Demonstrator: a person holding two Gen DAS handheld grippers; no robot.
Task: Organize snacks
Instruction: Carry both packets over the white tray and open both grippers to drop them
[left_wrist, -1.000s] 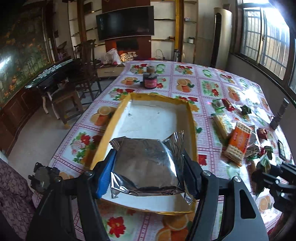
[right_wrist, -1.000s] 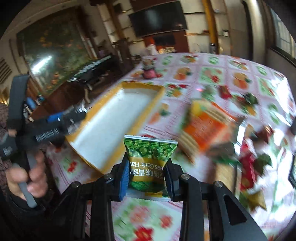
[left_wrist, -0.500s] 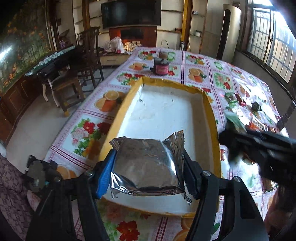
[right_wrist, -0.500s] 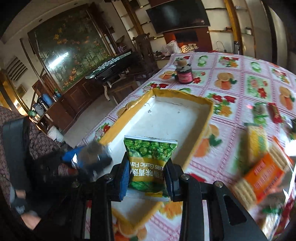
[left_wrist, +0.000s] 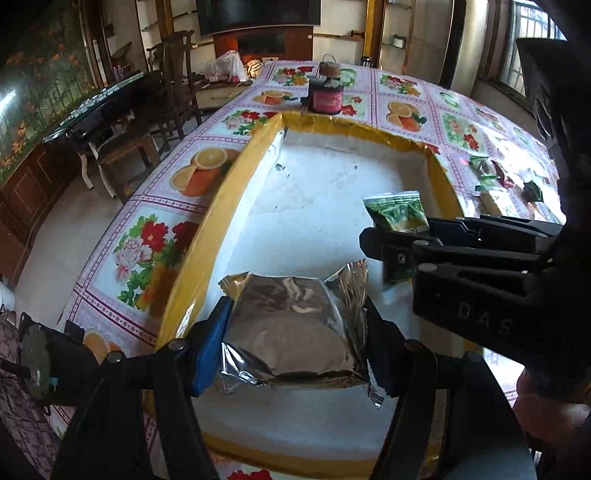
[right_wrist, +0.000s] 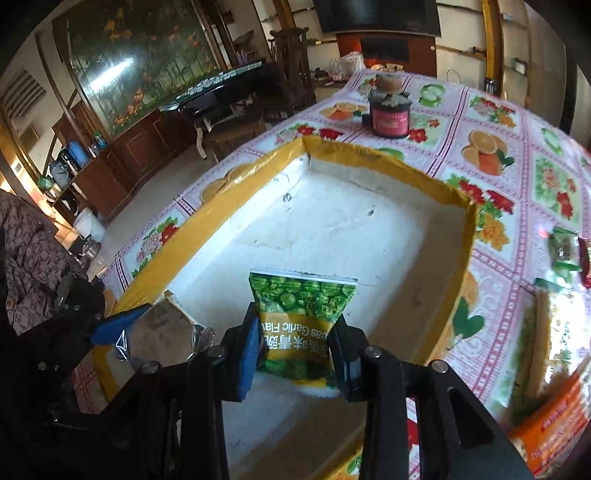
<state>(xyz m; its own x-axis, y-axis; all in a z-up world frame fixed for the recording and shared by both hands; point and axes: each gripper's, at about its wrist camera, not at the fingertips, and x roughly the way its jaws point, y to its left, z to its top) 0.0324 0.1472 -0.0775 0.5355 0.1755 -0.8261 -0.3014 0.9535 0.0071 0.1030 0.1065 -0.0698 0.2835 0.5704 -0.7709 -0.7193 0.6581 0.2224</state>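
My left gripper (left_wrist: 295, 343) is shut on a silver foil snack packet (left_wrist: 291, 328) and holds it over the near end of a white tray with a yellow rim (left_wrist: 229, 184). My right gripper (right_wrist: 297, 350) is shut on a green pea snack bag (right_wrist: 301, 321) and holds it over the same tray (right_wrist: 207, 229). In the left wrist view the right gripper (left_wrist: 391, 243) comes in from the right with the green bag (left_wrist: 399, 214). In the right wrist view the left gripper's blue pad (right_wrist: 114, 325) and the foil packet (right_wrist: 162, 332) sit at lower left.
A dark jar with a red label (left_wrist: 325, 96) stands beyond the tray's far end; it also shows in the right wrist view (right_wrist: 389, 114). Several loose snacks (left_wrist: 495, 181) lie on the fruit-patterned tablecloth to the right, with an orange cracker pack (right_wrist: 550, 424). Chairs stand left of the table.
My right gripper has swung left with the green bag, from over the tablecloth to over the tray beside the left gripper. My left gripper has moved forward over the tray with the foil packet.
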